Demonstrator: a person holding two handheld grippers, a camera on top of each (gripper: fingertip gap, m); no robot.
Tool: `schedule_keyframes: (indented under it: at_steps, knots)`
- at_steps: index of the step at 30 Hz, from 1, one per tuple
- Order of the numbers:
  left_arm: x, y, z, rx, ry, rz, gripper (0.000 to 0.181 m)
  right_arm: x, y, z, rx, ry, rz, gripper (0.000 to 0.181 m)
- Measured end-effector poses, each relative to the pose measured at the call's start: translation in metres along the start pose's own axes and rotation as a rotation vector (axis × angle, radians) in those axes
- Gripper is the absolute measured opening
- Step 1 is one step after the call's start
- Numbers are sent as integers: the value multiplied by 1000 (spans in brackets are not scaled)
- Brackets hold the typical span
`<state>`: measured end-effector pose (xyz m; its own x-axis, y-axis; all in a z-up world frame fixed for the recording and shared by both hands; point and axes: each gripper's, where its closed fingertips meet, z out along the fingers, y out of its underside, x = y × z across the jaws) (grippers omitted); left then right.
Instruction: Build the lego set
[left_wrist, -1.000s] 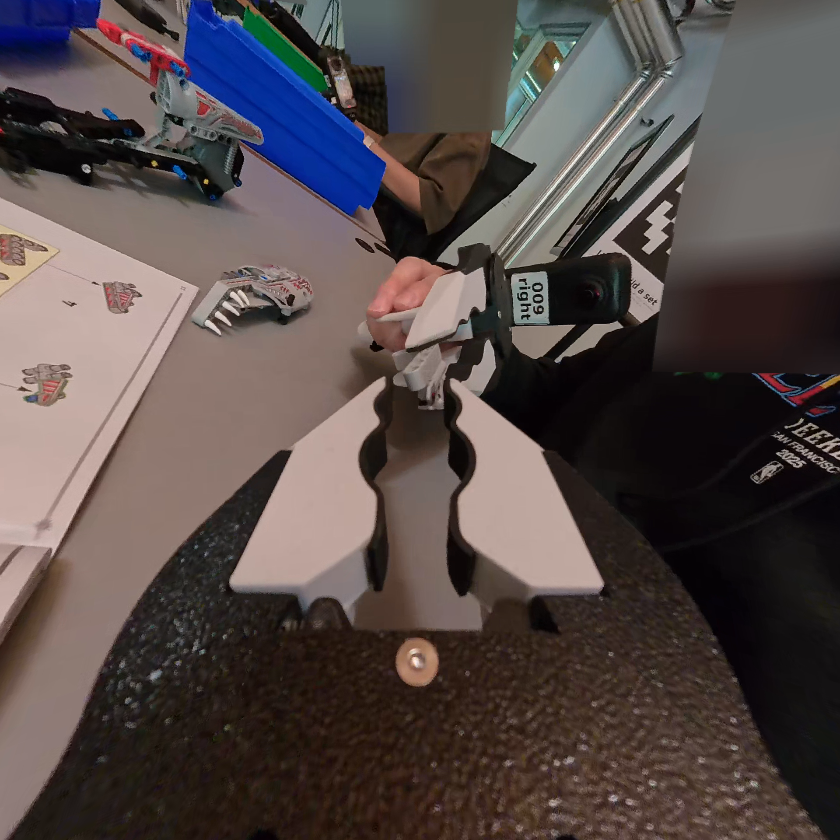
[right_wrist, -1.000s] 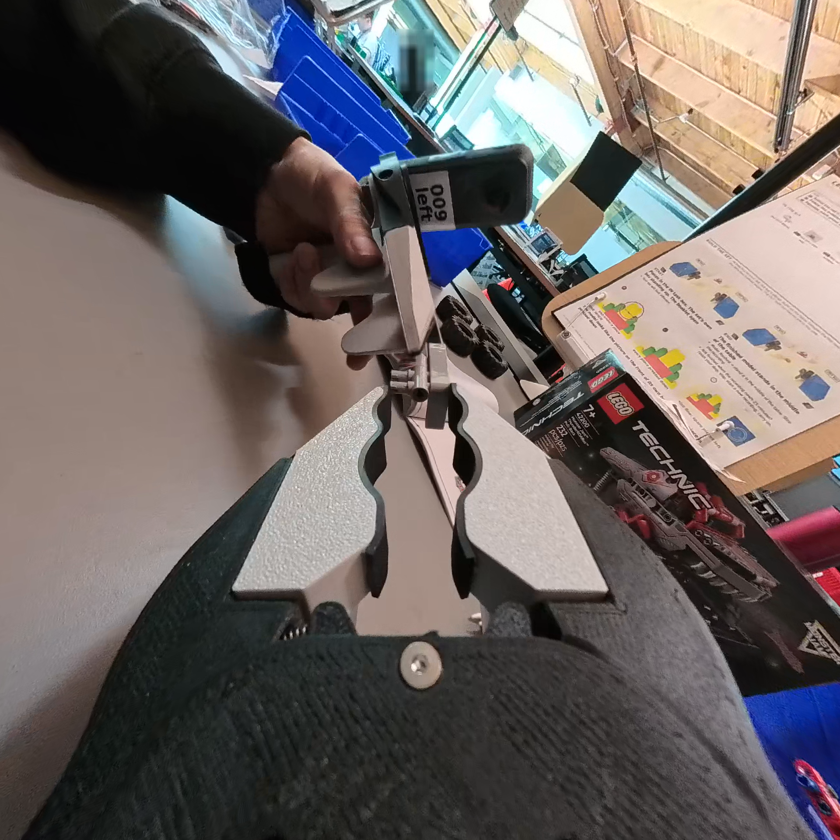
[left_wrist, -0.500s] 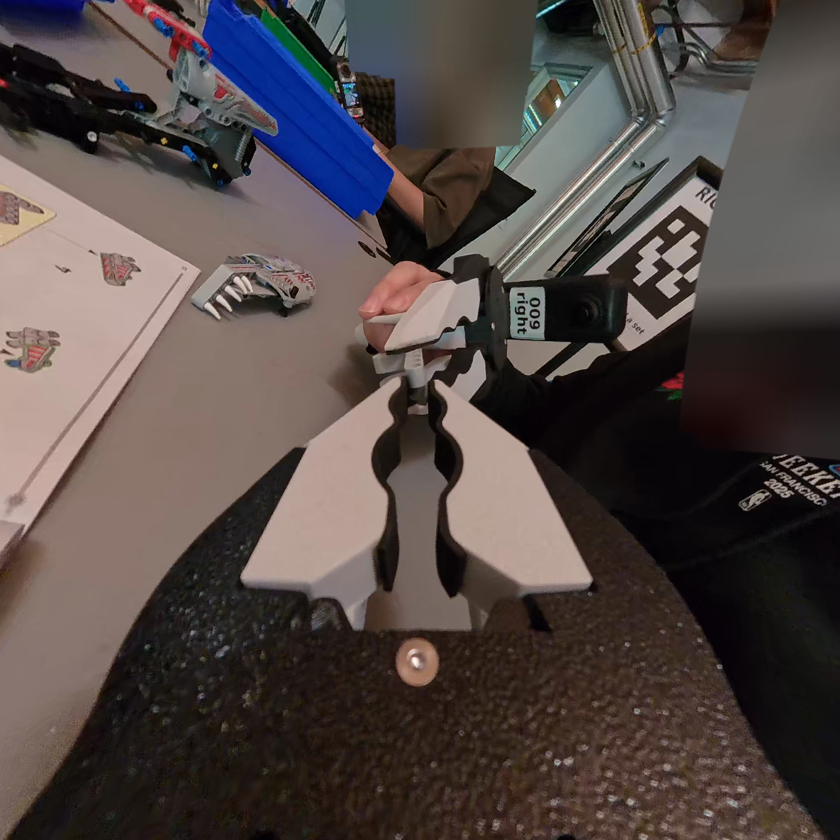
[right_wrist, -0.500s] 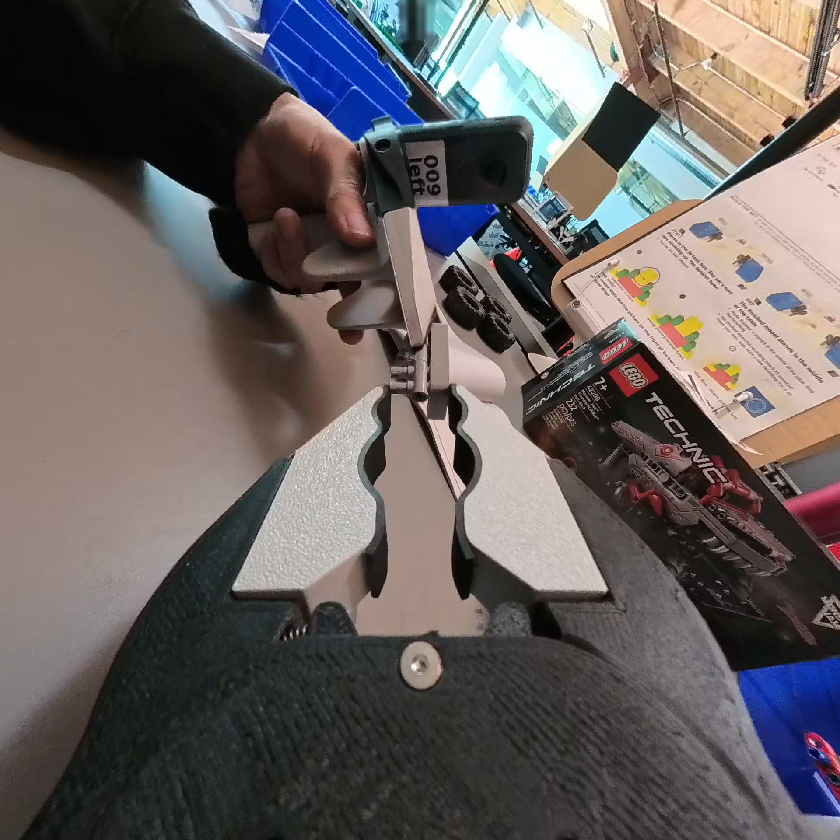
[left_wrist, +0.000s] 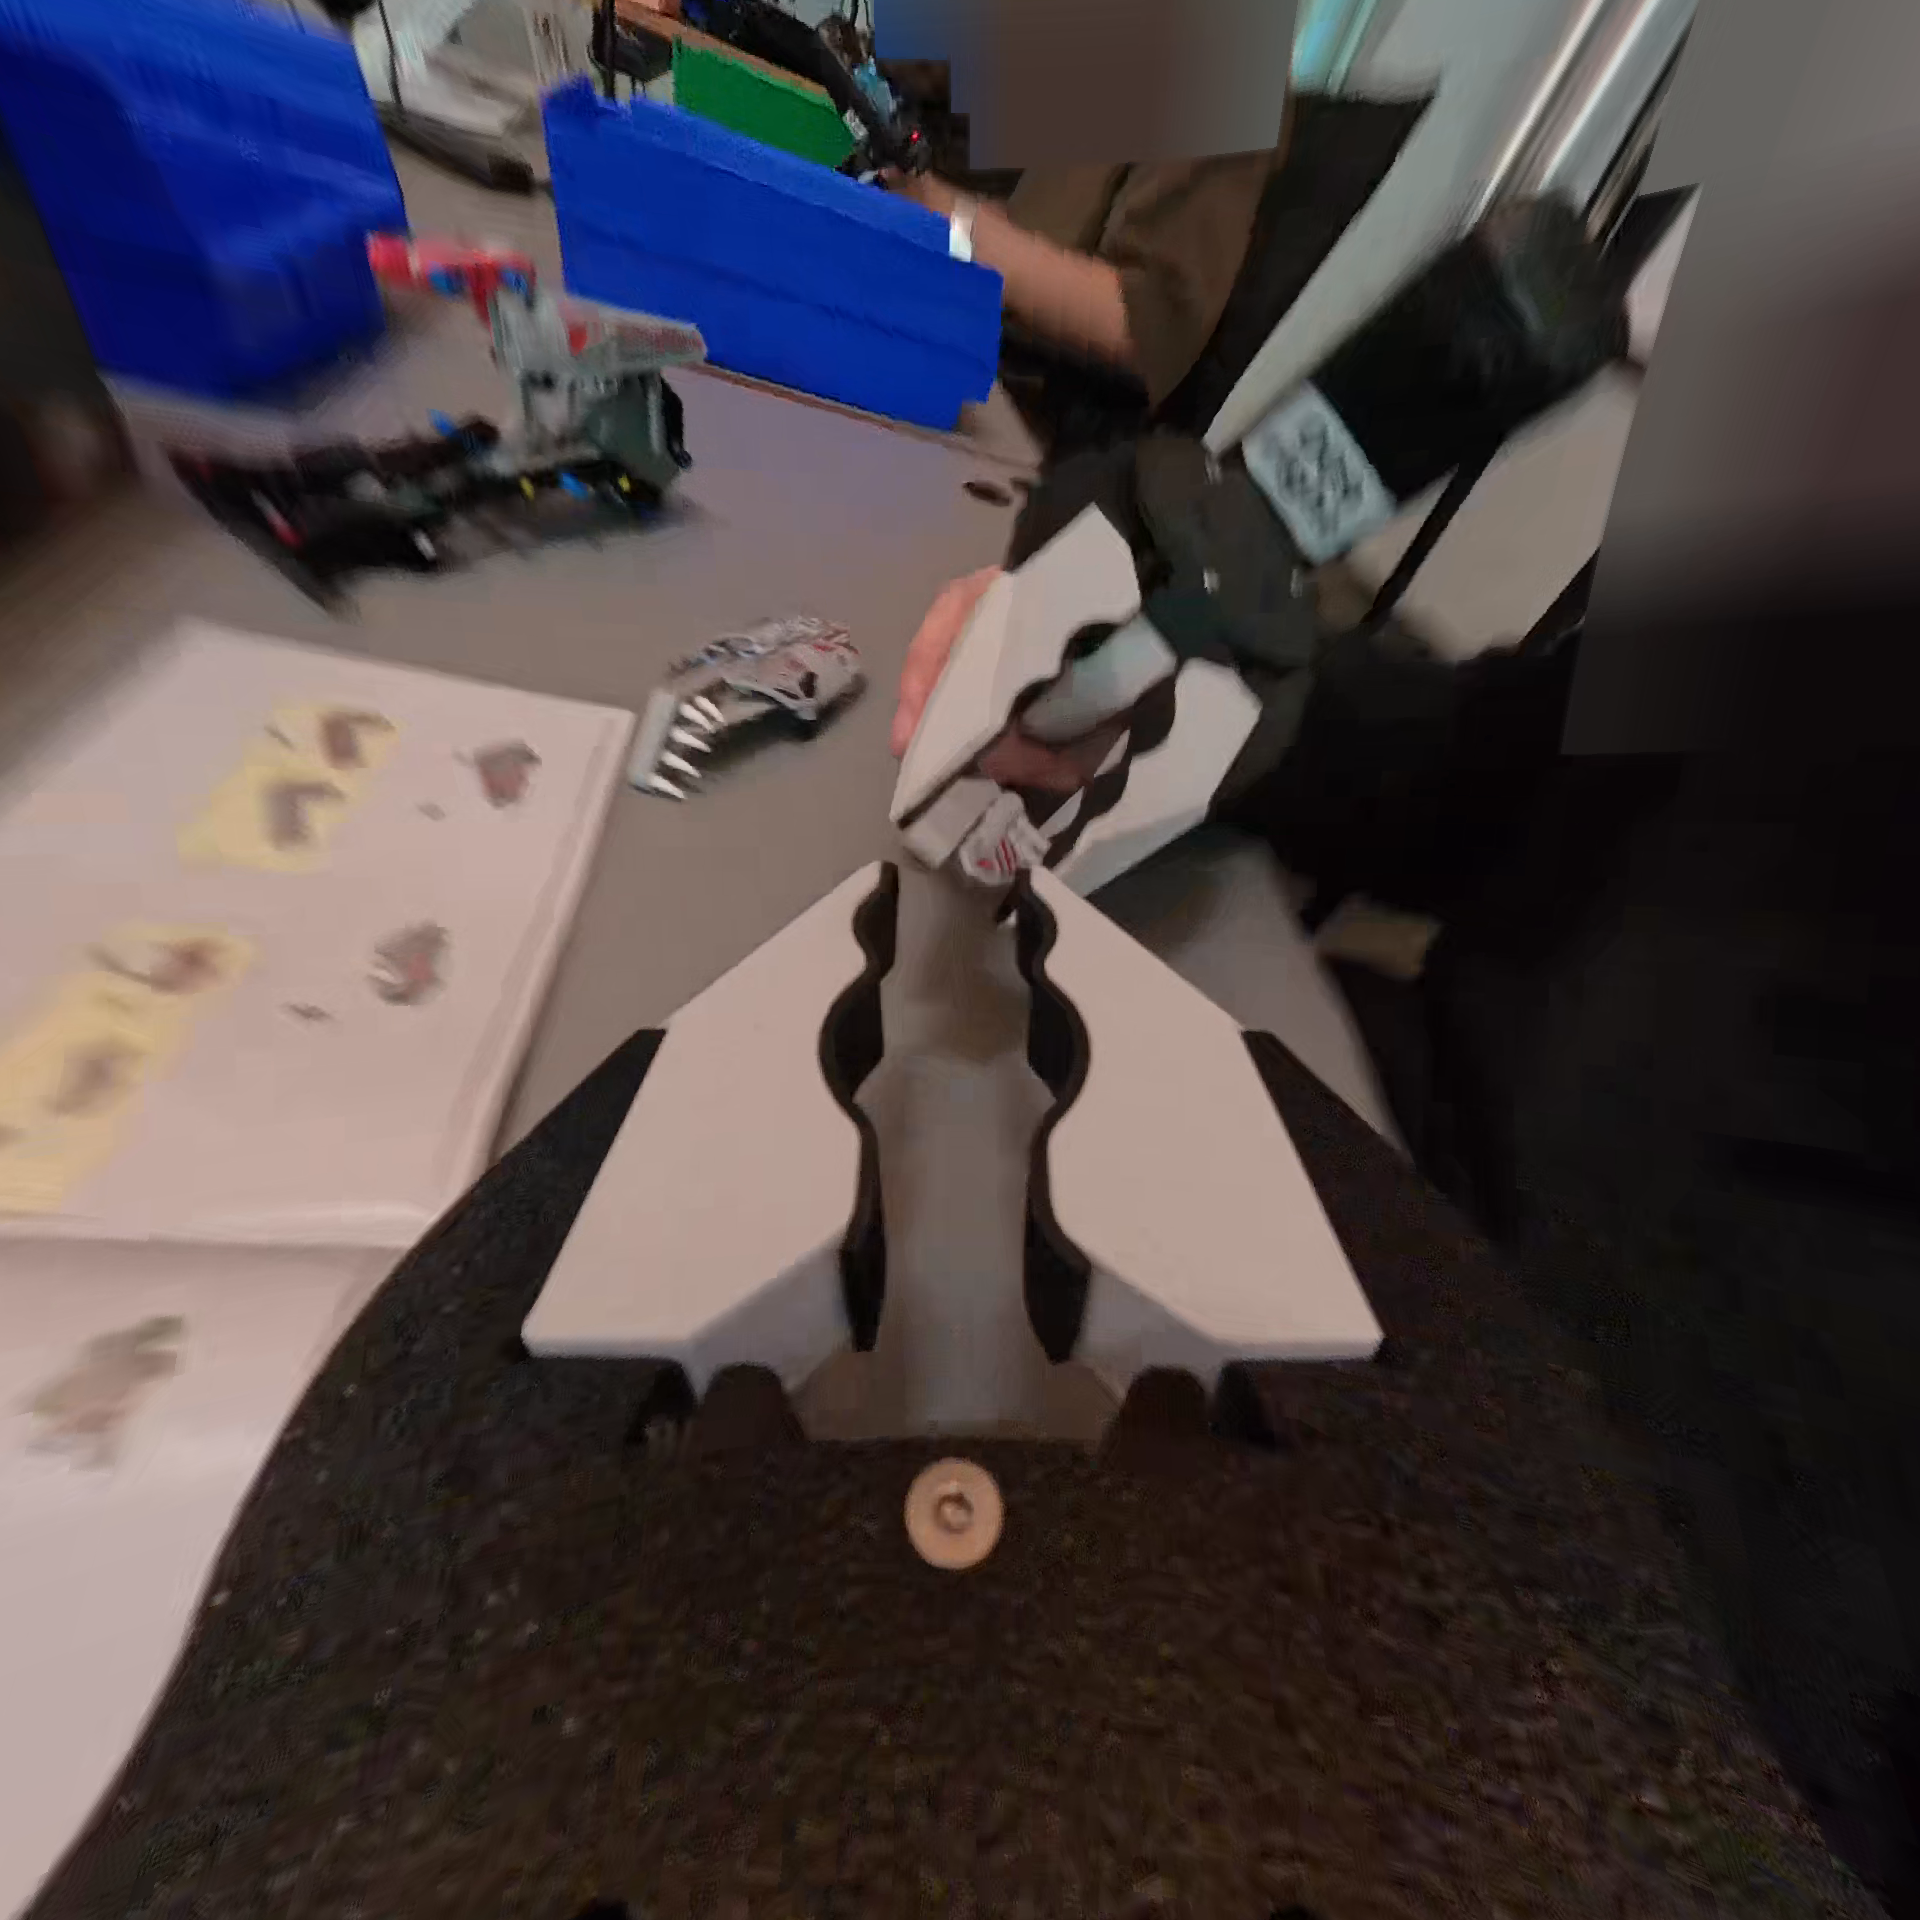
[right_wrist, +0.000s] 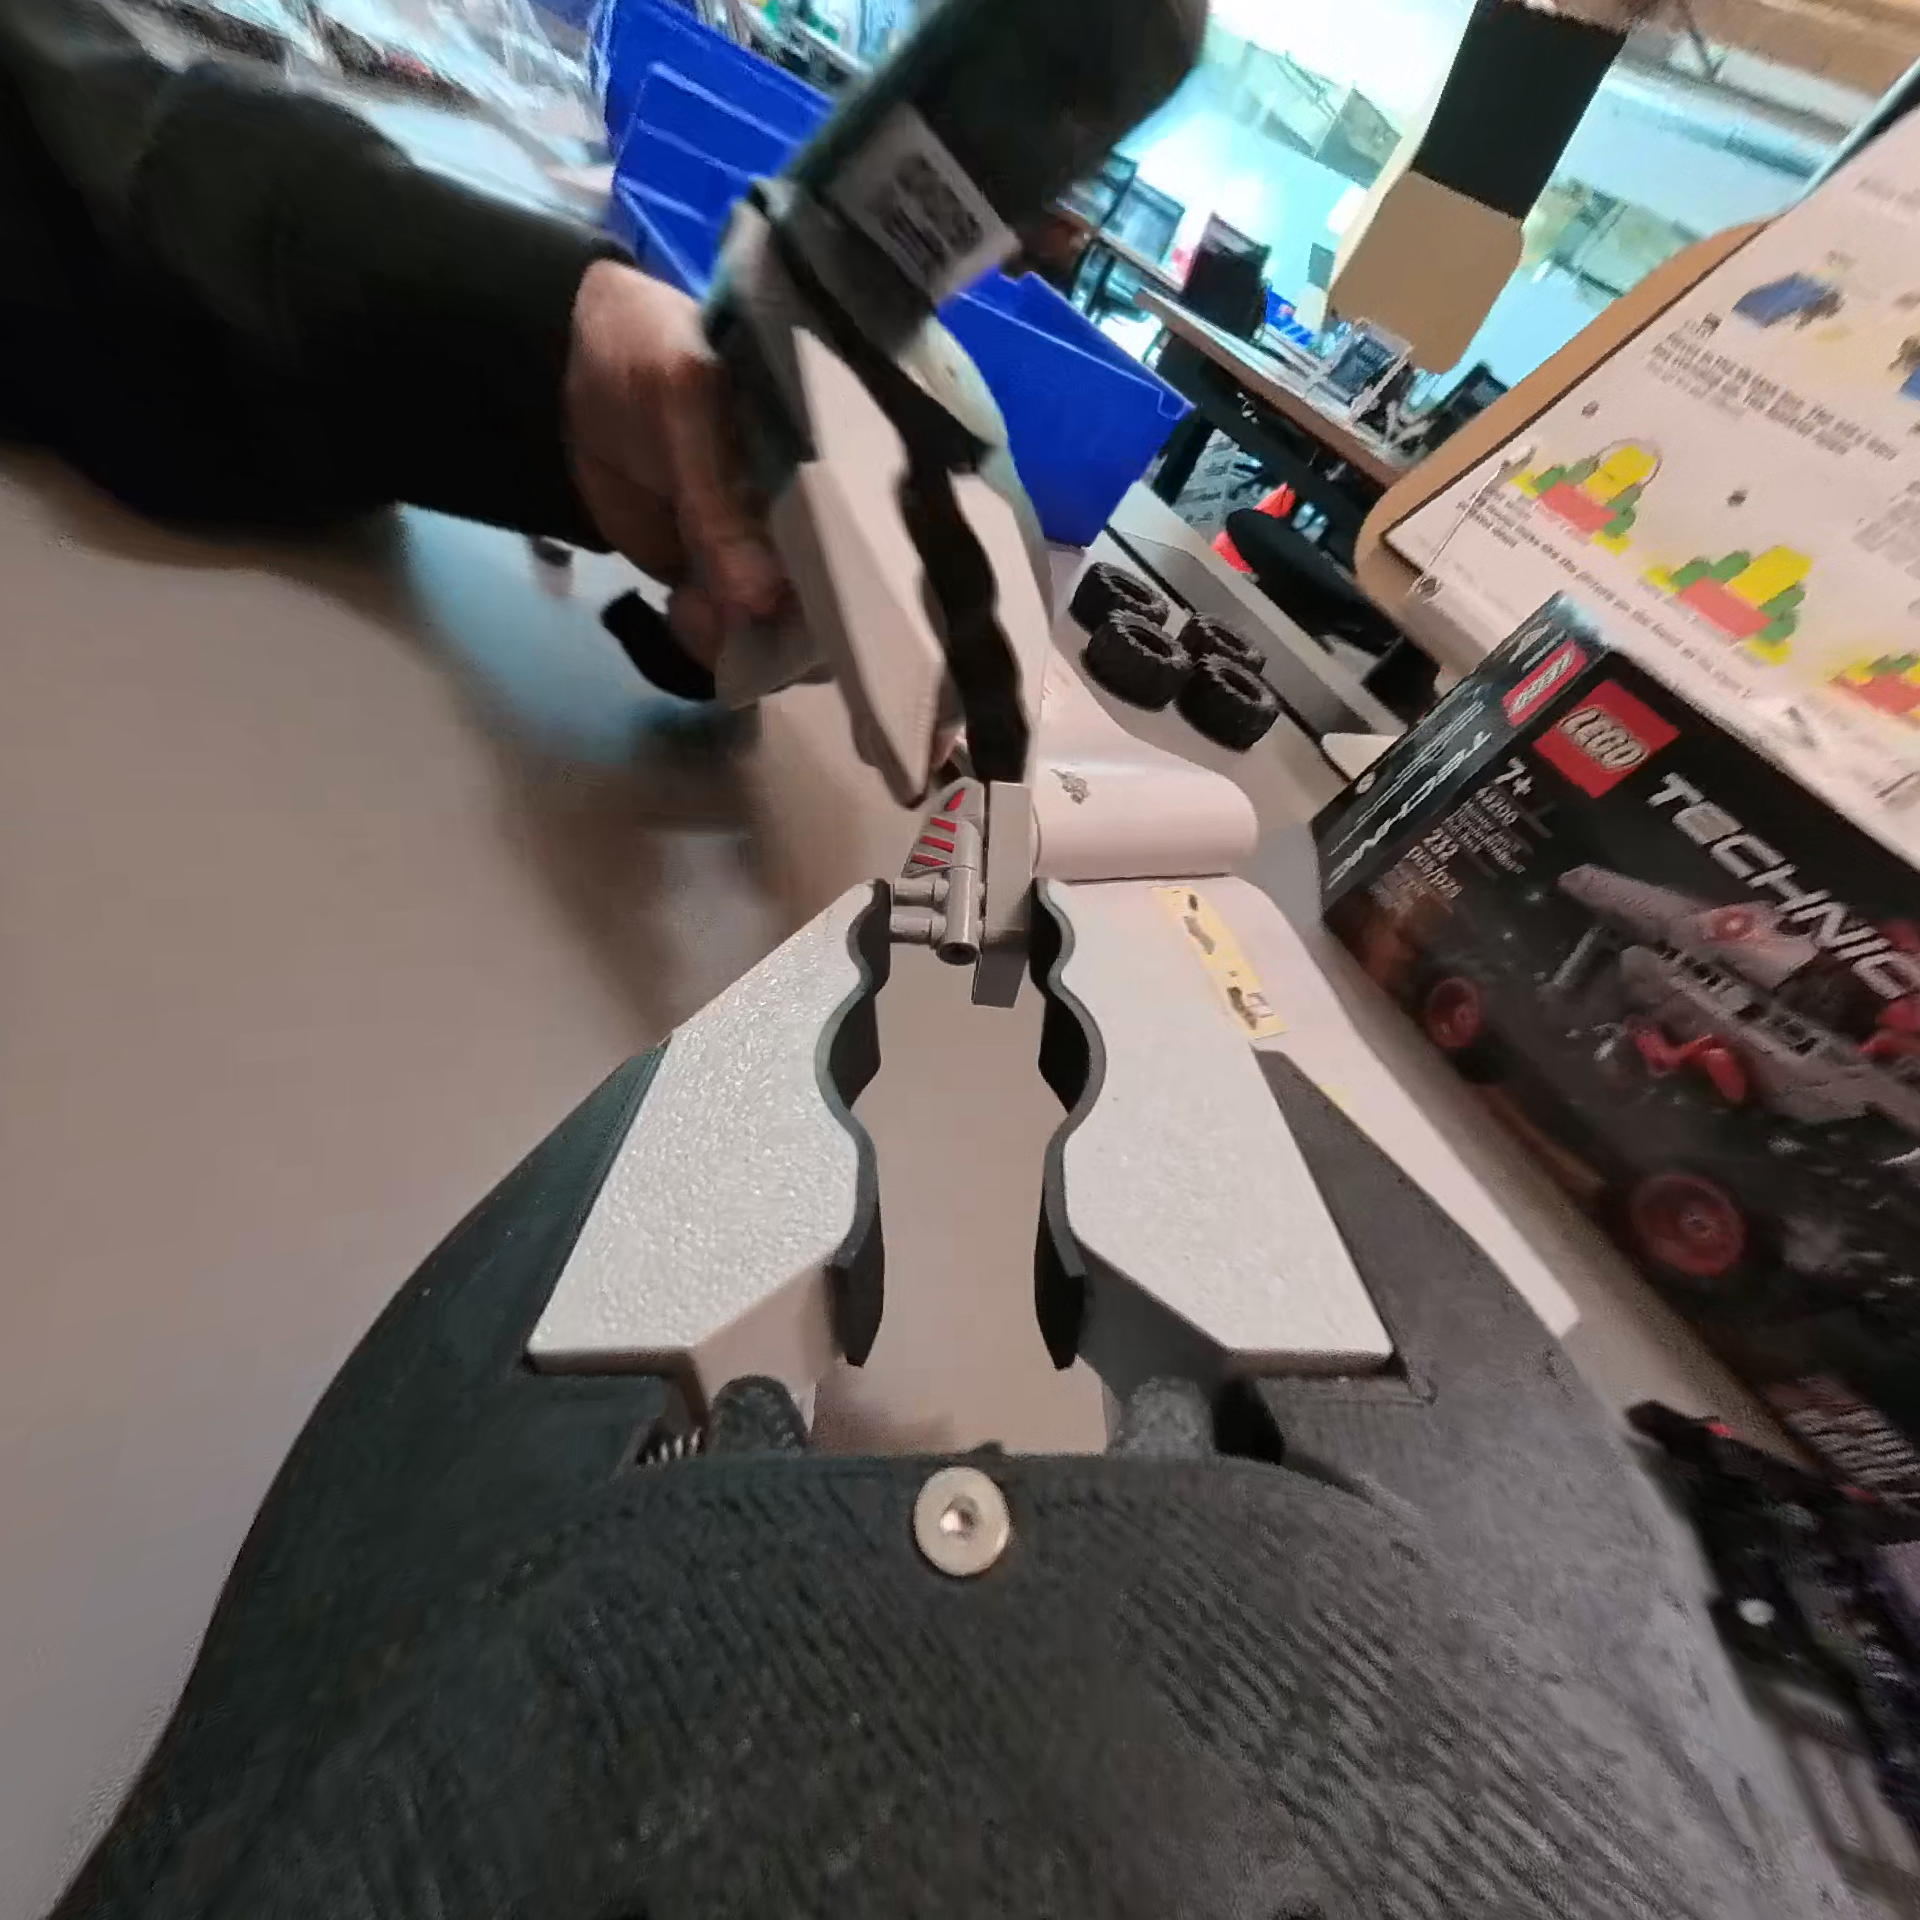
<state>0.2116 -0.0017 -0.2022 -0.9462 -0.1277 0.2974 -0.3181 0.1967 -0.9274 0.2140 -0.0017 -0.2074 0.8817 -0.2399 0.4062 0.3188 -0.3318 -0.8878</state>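
My right gripper (right_wrist: 956, 906) is shut on a small grey lego piece (right_wrist: 1000, 894) with red marks and a short axle end, held above the grey table (right_wrist: 312, 935). My left gripper (left_wrist: 956, 883) is open and empty, its fingertips just short of that piece (left_wrist: 982, 840). In the right wrist view the left gripper (right_wrist: 971, 771) comes down from above, its tips right at the piece's top. A grey jaw section with white teeth (left_wrist: 758, 691) lies on the table. A partly built black and grey model (left_wrist: 499, 468) stands farther back.
An open instruction booklet (left_wrist: 291, 914) lies to the left. Blue bins (left_wrist: 769, 260) stand at the back, with a person's arm behind them. In the right wrist view a lego box (right_wrist: 1662, 987), several black tyres (right_wrist: 1174, 655) and a poster board (right_wrist: 1714, 468) are on the right.
Half a second ago my left gripper's fingers were close together around the piece's end; now they are spread apart. Both grippers have tilted and shifted. The right gripper has kept hold of the piece.
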Motion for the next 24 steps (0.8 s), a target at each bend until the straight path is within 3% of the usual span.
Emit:
schedule_keyframes:
  at_steps: [1,3,10,21,24]
  knots:
    - [-1,0,-2,-31,-55,131,27,1,0,-1,4,-12,39,24]
    - [-6,1,-4,-81,-167,334,41,0,0,-3,-3,-56,112,25]
    - [2,6,4,-213,-281,817,23,-11,3,-1,-49,-140,223,25]
    - [-1,2,6,-294,-446,1256,10,-9,11,3,-122,-135,377,25]
    - [-7,12,6,-380,-450,1265,7,-9,13,5,-137,-124,354,25]
